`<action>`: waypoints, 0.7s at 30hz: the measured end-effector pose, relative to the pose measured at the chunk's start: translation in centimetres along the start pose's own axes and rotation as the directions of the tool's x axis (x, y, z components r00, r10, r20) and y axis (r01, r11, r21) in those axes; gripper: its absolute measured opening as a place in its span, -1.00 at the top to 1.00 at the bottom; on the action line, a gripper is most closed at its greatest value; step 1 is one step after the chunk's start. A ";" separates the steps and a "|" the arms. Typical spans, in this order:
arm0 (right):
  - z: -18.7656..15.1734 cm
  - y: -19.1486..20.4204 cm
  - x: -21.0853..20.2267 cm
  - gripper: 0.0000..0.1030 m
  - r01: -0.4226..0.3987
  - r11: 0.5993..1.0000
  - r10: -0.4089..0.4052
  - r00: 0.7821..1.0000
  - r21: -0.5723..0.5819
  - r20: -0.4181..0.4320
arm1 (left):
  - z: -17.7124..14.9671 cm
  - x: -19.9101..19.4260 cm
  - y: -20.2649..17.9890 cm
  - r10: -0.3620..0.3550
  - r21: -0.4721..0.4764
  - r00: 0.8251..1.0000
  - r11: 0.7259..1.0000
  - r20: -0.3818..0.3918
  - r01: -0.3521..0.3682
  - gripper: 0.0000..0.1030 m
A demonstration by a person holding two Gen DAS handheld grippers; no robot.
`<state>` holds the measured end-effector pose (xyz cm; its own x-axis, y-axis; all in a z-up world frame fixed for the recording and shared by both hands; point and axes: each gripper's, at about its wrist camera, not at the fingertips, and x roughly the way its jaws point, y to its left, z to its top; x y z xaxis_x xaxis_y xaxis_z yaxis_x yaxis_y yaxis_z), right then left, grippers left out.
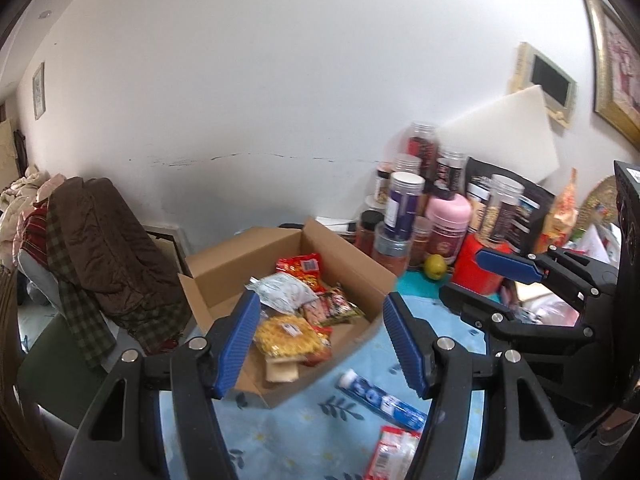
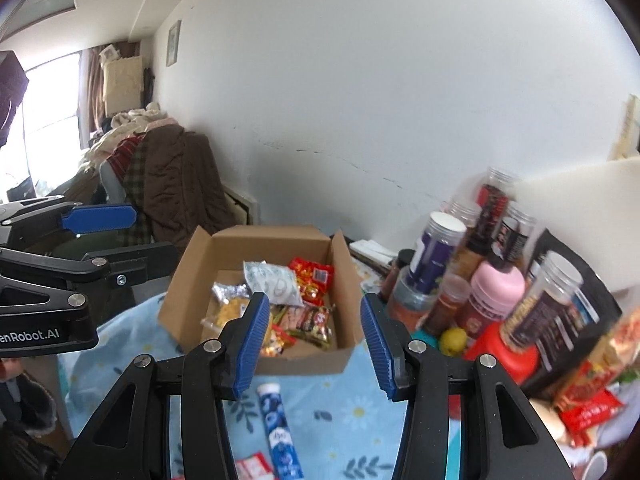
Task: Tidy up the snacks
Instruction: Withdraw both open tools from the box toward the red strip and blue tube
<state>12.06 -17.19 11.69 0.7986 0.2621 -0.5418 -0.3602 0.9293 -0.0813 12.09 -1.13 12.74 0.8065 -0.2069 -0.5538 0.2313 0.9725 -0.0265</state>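
Both claws hover above the tabletop [image 1: 304, 432], jaws spread wide, nothing held. Left claw [image 1: 320, 340] and right claw [image 2: 310, 340] both face the cardboard box [image 2: 188, 300], flaps up, which holds several snack packets [image 2: 308, 316]. A blue tube [image 1: 382, 398] and a red-and-white packet [image 1: 394, 454] lie on the floral cloth just in front of the box. Jars [image 2: 436, 256] crowd the right.

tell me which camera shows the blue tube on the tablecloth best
The left wrist view: the blue tube lies whole between box and gripper. In the right wrist view the blue tube runs off the bottom edge, its lower end cut.
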 end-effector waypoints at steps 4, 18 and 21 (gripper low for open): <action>-2.1 0.3 -1.8 -0.03 0.013 1.000 -0.013 1.000 0.017 -0.003 | -2.0 -1.5 -1.1 -0.043 0.000 0.999 0.999 0.002 0.043 -0.23; -10.2 1.5 -4.1 -0.03 0.028 0.995 -0.021 0.997 0.097 -0.076 | -8.9 -2.9 -4.7 -0.138 0.050 0.988 0.989 -0.070 0.141 -0.23; -11.8 2.1 -3.9 -0.03 0.027 0.994 -0.016 0.995 0.108 -0.099 | -10.4 -2.6 -5.1 -0.146 0.054 0.985 0.987 -0.092 0.151 -0.23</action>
<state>2.50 -19.29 3.75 0.7527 0.2197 -0.6206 -0.2839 0.9588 -0.0050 3.18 -4.48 5.64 0.7105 -0.3356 -0.6185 0.3793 0.9230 -0.0650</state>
